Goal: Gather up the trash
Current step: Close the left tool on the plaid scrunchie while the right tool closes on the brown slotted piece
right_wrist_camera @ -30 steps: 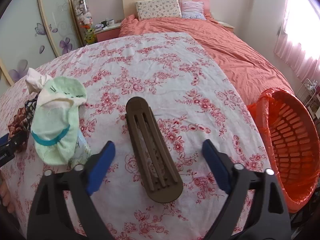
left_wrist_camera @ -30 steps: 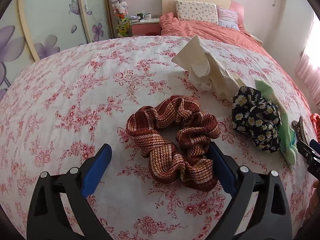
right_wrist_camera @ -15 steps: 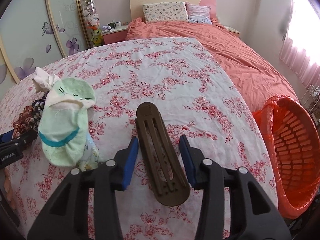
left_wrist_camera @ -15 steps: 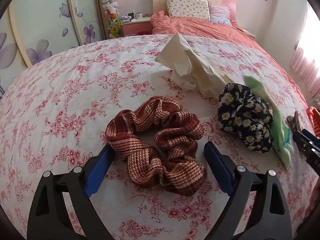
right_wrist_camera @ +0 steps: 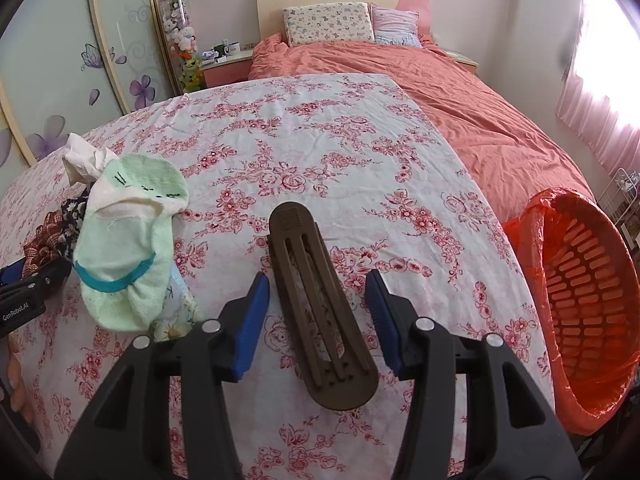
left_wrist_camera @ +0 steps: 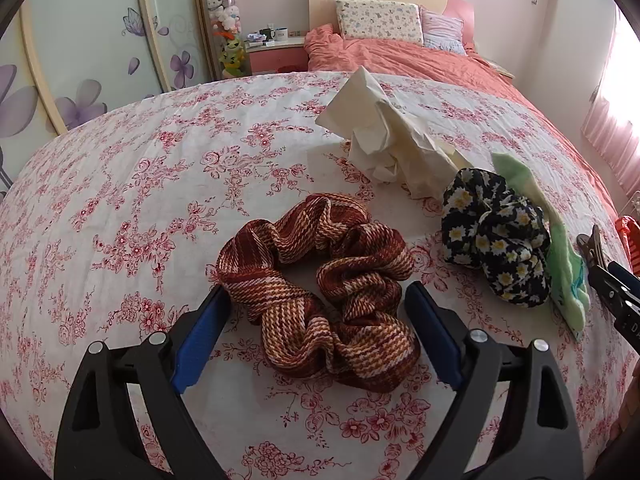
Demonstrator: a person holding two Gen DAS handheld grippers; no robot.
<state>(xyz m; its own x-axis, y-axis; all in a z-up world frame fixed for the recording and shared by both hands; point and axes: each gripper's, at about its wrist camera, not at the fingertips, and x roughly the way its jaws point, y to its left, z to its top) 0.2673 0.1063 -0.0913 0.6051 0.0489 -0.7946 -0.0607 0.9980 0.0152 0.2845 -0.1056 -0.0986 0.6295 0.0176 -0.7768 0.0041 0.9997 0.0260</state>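
A crumpled white tissue [left_wrist_camera: 384,140] lies on the floral sheet, behind a red plaid scrunchie [left_wrist_camera: 320,288]. My left gripper [left_wrist_camera: 316,300] is open, its blue fingers on either side of the scrunchie's near part. A dark floral scrunchie [left_wrist_camera: 496,236] and a green sock [left_wrist_camera: 560,256] lie to the right. In the right wrist view my right gripper [right_wrist_camera: 318,288] is open, its fingers on either side of a brown hair clip [right_wrist_camera: 316,304] without touching it. The sock [right_wrist_camera: 128,240] and tissue [right_wrist_camera: 82,160] lie at its left.
An orange-lined trash basket [right_wrist_camera: 576,312] stands off the bed's right edge. The bed [right_wrist_camera: 320,152] stretches back to coral bedding and pillows [right_wrist_camera: 328,24]. A wardrobe [left_wrist_camera: 80,60] and a nightstand [left_wrist_camera: 276,52] are at the back left.
My right gripper closed part way around the hair clip half a second ago, then widened a little. My left gripper moved forward so the plaid scrunchie sits between its fingers.
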